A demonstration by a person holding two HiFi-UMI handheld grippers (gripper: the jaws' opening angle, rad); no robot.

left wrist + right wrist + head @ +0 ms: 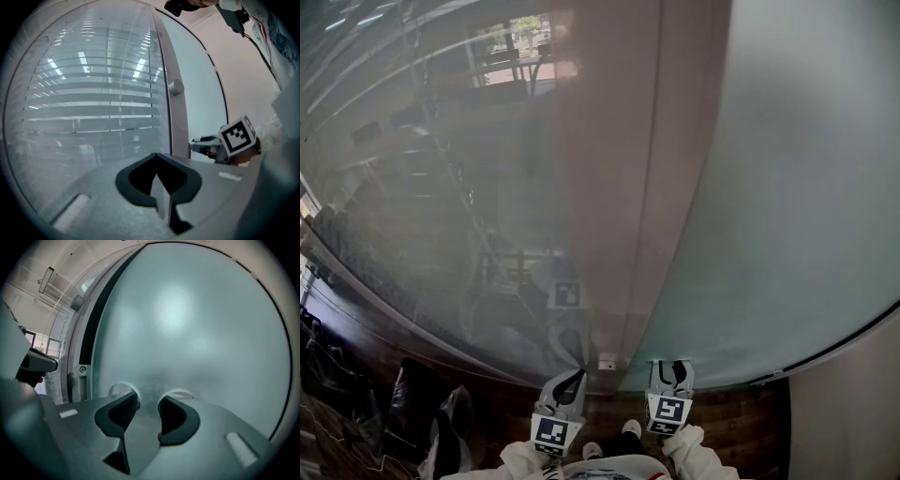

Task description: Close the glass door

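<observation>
Item: frosted glass door [787, 187], standing just right of the upright frame post [609, 187], its lower edge above the wooden floor [727, 412]. Left of the post: a clear pane [441, 187] showing blinds, and a small round knob [176, 87] on the post itself. Right gripper [149, 401]: jaws wide apart and empty, tips set against or just short of the frosted door, right of the post; contact cannot be confirmed. Left gripper [157, 161]: jaws closed together on nothing, pointed at the clear pane just left of the post. A dark slit runs between the door's edge and a bracket with a screw [83, 369], so the door is probably not quite home. Step in hand: the push. The next move likely calls for a steady, flat press from the right gripper toward the post until the slit closes, avoiding any skid across the smooth glass.
</observation>
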